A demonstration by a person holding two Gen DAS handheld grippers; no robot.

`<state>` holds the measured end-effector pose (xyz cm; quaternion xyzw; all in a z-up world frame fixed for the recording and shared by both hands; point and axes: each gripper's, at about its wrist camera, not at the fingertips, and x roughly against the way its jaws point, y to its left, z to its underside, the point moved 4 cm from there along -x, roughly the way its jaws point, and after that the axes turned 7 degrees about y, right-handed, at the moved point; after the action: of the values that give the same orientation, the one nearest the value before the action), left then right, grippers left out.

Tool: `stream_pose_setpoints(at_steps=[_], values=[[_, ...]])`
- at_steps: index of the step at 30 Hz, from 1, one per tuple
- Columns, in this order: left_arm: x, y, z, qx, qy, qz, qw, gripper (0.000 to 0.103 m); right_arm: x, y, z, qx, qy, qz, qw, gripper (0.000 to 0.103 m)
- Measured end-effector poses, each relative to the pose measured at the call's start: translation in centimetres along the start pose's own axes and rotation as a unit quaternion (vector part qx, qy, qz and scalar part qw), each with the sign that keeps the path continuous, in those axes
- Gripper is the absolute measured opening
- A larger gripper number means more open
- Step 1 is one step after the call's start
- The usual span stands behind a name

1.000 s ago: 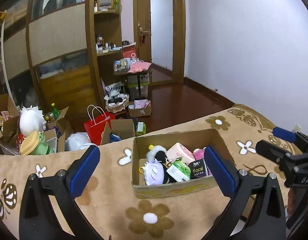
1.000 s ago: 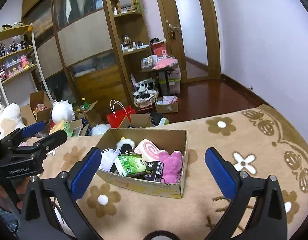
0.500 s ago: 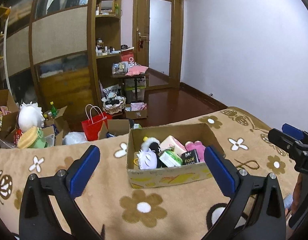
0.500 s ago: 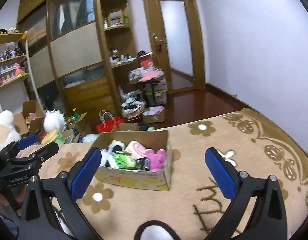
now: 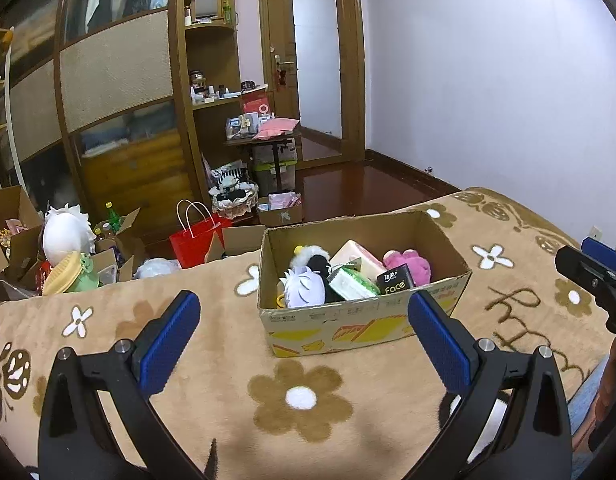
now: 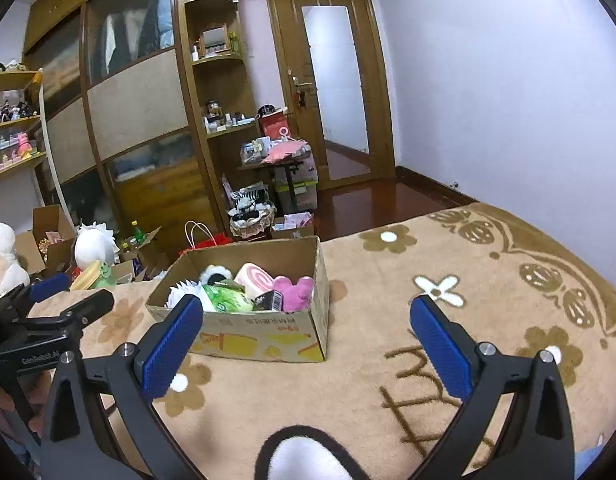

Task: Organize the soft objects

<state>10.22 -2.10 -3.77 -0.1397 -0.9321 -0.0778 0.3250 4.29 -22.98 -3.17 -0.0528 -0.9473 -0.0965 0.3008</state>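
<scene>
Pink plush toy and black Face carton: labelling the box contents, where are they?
pink plush toy [image 5: 408, 265], left wrist view, its fuzzy middle.
black Face carton [image 5: 396, 283], left wrist view, its lettered front.

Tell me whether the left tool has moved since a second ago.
Yes. The left tool has backed away from the cardboard box and tipped upward: in its own view, the door now shows more fully and more blanket lies before the box.

tan flowered blanket [image 5: 211, 364], brown cardboard box [image 5: 360, 320], pink plush [image 5: 412, 266]
</scene>
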Motion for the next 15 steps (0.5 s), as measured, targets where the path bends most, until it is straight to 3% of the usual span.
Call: stream_pose_setpoints(at_steps=[15], values=[[-1.3,0.6,1.0,0.009,0.006,-0.006,0.9999,0.103,-1.7,-1.4,1.7,-0.017,0.019,0.0,1.0,0.103]])
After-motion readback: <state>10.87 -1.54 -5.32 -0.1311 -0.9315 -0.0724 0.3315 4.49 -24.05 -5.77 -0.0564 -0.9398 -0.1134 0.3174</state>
